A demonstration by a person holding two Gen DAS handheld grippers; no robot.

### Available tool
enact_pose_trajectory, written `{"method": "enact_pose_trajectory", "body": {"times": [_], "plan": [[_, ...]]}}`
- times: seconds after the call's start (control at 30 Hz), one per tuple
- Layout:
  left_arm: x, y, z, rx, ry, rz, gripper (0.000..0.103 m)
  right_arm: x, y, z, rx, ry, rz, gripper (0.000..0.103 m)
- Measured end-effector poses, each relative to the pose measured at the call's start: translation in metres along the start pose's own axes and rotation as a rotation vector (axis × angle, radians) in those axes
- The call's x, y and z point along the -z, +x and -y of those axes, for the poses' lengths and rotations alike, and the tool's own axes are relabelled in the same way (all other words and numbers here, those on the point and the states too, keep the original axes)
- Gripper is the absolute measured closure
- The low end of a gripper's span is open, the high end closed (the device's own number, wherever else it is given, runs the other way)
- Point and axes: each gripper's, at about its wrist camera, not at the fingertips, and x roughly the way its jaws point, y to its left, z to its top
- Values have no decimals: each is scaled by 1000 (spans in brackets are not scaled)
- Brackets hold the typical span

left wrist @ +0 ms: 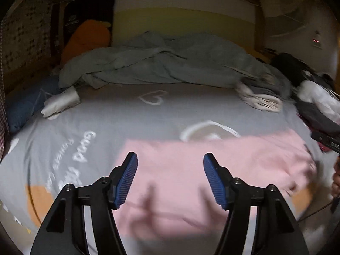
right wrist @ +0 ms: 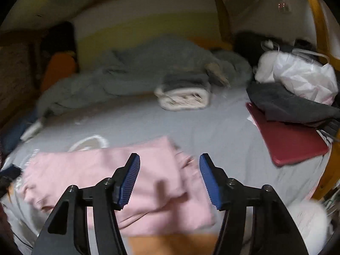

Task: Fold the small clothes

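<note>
Your left gripper (left wrist: 170, 178) hangs with its jaws apart and nothing between them above the pink garment (left wrist: 244, 161), spread flat on the grey sheet (left wrist: 127, 114), with a rumpled duvet (left wrist: 161, 61) beyond.

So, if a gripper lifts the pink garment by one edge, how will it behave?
The pink garment probably flops and drapes: it lies flat in soft, creased layers on the grey sheet. It looks light. The folded layers may slide apart.

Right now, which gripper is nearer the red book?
The right gripper. The red book lies off to its right on the bed; the left gripper hovers over the pink cloth's other end, farther away.
</note>
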Motion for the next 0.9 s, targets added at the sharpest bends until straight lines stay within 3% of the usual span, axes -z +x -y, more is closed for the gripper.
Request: {"method": "enact_pose_trajectory", "body": {"times": [0.13, 0.17, 0.27, 0.33, 0.43, 0.5, 0.53, 0.57, 0.63, 0.73, 0.9], "plan": [[-15, 62, -45, 54, -131, -226, 35, -20, 55, 25, -49, 66, -189, 43], [-14, 68, -47, 34, -120, -247, 35, -21, 67, 31, -57, 63, -234, 43], [-8, 82, -50, -48, -67, -257, 32, -19, 81, 40, -200, 79, -288, 43], [-2, 96, -60, -25, -108, -306, 32, -17, 89, 42, -275, 110, -330, 43], [9, 110, -69, 29, -168, -358, 32, -11, 103, 39, -293, 102, -381, 42], [14, 110, -73, 68, -193, -357, 37, -8, 107, 40, -306, 96, -380, 42], [14, 108, -73, 92, -195, -351, 61, -7, 106, 38, -325, 84, -374, 42], [12, 106, -71, 114, -187, -353, 79, -6, 106, 37, -335, 73, -373, 57], [8, 99, -64, 114, -145, -330, 87, -6, 106, 31, -348, 49, -374, 86], [-10, 87, -51, 75, -105, -255, 89, -20, 99, 24, -289, 13, -277, 90], [-62, 75, -33, 109, -81, -121, 88, -67, 84, 28, -255, 22, -170, 91]]}}
